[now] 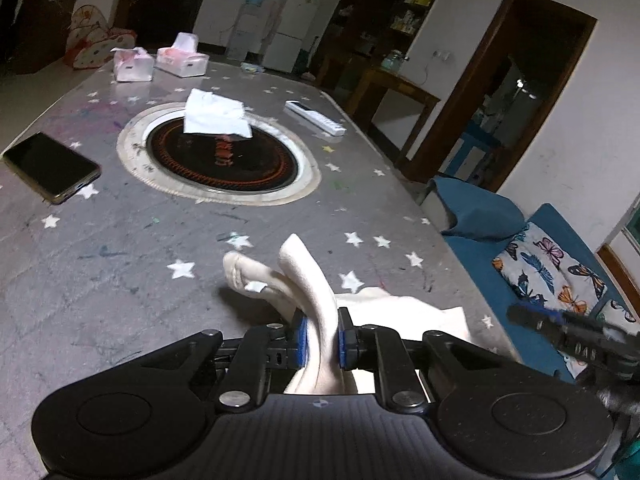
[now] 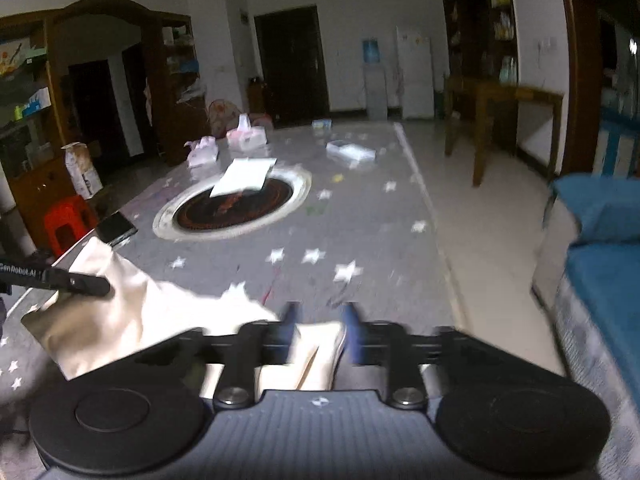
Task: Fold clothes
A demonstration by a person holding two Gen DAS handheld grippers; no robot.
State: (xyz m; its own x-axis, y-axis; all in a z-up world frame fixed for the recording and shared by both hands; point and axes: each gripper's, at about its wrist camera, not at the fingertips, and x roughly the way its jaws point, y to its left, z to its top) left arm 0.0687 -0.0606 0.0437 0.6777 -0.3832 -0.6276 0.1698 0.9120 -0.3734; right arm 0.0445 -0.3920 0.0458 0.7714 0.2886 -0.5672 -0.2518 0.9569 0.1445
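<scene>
A cream-coloured garment [image 1: 304,280] lies bunched at the near edge of the grey star-patterned table [image 1: 120,264]. My left gripper [image 1: 322,338] is shut on a fold of it, which stands up between the blue pads. In the right wrist view the same garment [image 2: 132,316] spreads to the left, and the left gripper's finger [image 2: 76,280] reaches over it. My right gripper [image 2: 320,326] sits over the garment's right edge; the view is blurred, its jaws stand a little apart with cloth between them. The right gripper also shows in the left wrist view [image 1: 560,328].
On the table are a round black hotplate inset [image 1: 220,152], a folded white cloth [image 1: 216,114] on it, a phone [image 1: 50,166], a white remote [image 1: 314,117] and two tissue packs [image 1: 182,56]. A blue sofa [image 1: 500,248] stands right of the table.
</scene>
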